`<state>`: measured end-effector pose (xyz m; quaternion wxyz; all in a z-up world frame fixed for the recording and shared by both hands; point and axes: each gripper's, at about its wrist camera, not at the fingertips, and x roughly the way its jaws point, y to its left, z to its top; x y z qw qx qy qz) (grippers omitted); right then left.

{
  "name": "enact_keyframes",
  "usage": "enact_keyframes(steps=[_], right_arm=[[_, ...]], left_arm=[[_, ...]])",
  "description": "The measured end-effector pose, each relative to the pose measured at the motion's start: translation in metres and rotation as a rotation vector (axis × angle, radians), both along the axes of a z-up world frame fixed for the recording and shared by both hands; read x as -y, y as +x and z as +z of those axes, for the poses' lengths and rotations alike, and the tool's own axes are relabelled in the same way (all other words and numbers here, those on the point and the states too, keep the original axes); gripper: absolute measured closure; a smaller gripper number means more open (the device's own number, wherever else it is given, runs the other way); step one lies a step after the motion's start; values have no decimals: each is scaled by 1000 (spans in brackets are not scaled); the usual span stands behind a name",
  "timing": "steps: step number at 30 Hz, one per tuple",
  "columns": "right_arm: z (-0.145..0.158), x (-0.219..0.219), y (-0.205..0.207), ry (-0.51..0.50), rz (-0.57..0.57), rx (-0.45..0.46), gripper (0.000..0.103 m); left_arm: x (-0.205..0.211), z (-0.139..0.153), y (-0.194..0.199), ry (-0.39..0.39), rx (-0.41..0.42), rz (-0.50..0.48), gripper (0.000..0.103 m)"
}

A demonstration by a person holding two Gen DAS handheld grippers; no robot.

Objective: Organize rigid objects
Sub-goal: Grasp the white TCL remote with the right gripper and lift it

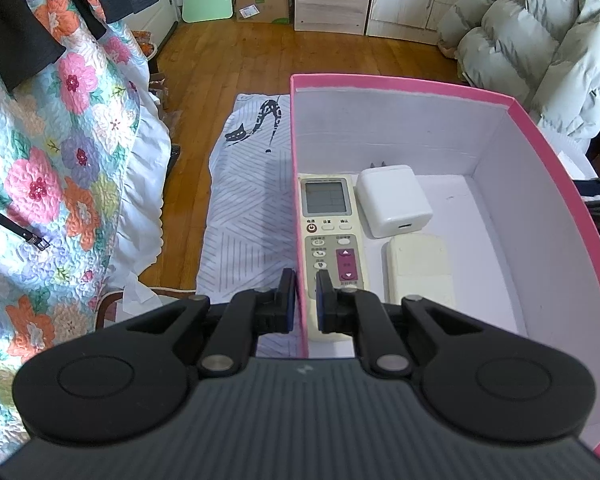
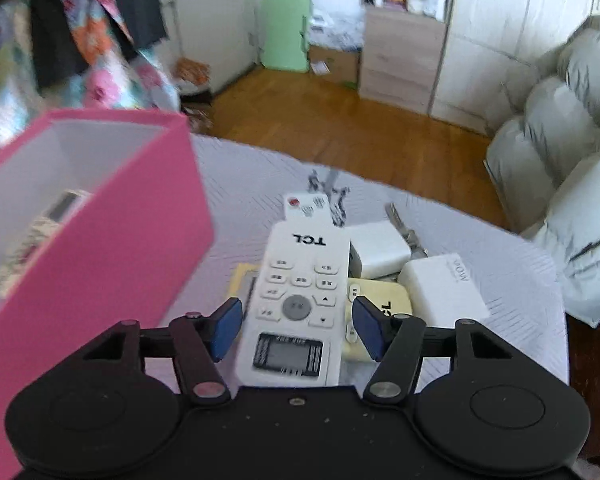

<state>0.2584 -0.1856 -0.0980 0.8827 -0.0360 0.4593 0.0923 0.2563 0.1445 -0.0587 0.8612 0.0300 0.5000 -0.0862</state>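
My left gripper [image 1: 305, 300] is shut on the left wall of the pink box [image 1: 400, 82], one finger outside and one inside. Inside the box lie a cream remote with a screen [image 1: 332, 236], a white charger [image 1: 394, 202] and another cream remote face down [image 1: 418, 272]. In the right wrist view my right gripper [image 2: 298, 326] stands open astride a white TCL remote [image 2: 300, 280], its blue pads beside the remote's edges with small gaps. This remote lies on a pile with a yellowed remote [image 2: 384, 304], two white chargers [image 2: 380, 254] [image 2: 444, 288] and a small remote with a red button [image 2: 306, 206].
The pile rests on a pale patterned cloth [image 2: 480, 240], with the pink box [image 2: 112, 240] just left of it. A floral quilt [image 1: 60, 160] hangs at the left, a grey puffy jacket [image 2: 560, 152] at the right. Wooden floor [image 1: 300, 48] and cabinets lie beyond.
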Motion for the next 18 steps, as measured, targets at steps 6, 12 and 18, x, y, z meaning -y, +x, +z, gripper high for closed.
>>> enact_keyframes(steps=[6,12,18], right_arm=[[-1,-1,5,41,-24,-2,42],[11,3,-20,43,-14,40,42],[46,10,-46,88,-15,117,42]], left_arm=[[-3,0,0,-11,-1,2,94],[-5,-1,0,-7,0,-7,94],[-5,-1,0,-4,3,-6,94]])
